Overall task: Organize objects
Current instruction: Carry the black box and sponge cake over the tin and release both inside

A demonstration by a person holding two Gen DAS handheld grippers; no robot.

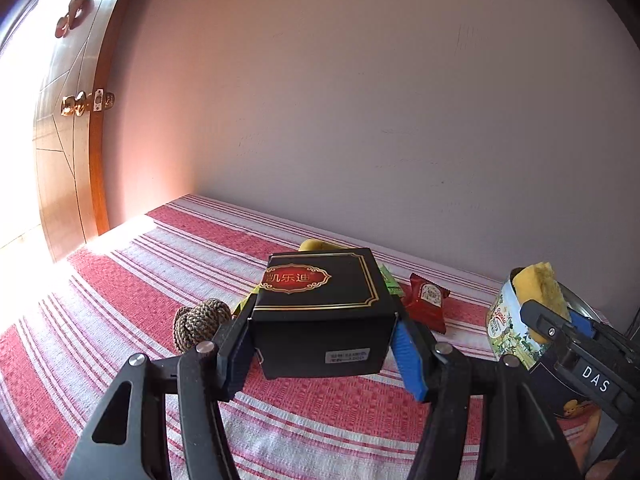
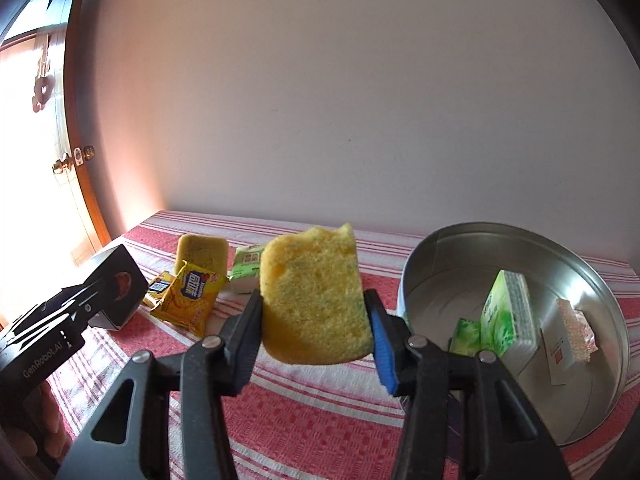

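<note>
My left gripper point(image 1: 322, 344) is shut on a black box point(image 1: 320, 308) with a red and gold label, held just above the striped cloth; the box also shows in the right wrist view point(image 2: 116, 284). My right gripper point(image 2: 314, 316) is shut on a yellow sponge point(image 2: 314, 300), held in the air left of a round metal tin point(image 2: 452, 264); the sponge also shows in the left wrist view point(image 1: 540, 284). The tin holds green packets point(image 2: 506, 312) and a white and pink packet point(image 2: 568, 332).
On the red and white striped cloth point(image 1: 160, 272) lie a braided rope ball point(image 1: 200, 322), a red snack packet point(image 1: 426, 300), a second yellow sponge point(image 2: 202, 252), a yellow snack packet point(image 2: 188, 300) and a green packet point(image 2: 248, 268). A wall stands behind, a wooden door point(image 1: 68, 152) at left.
</note>
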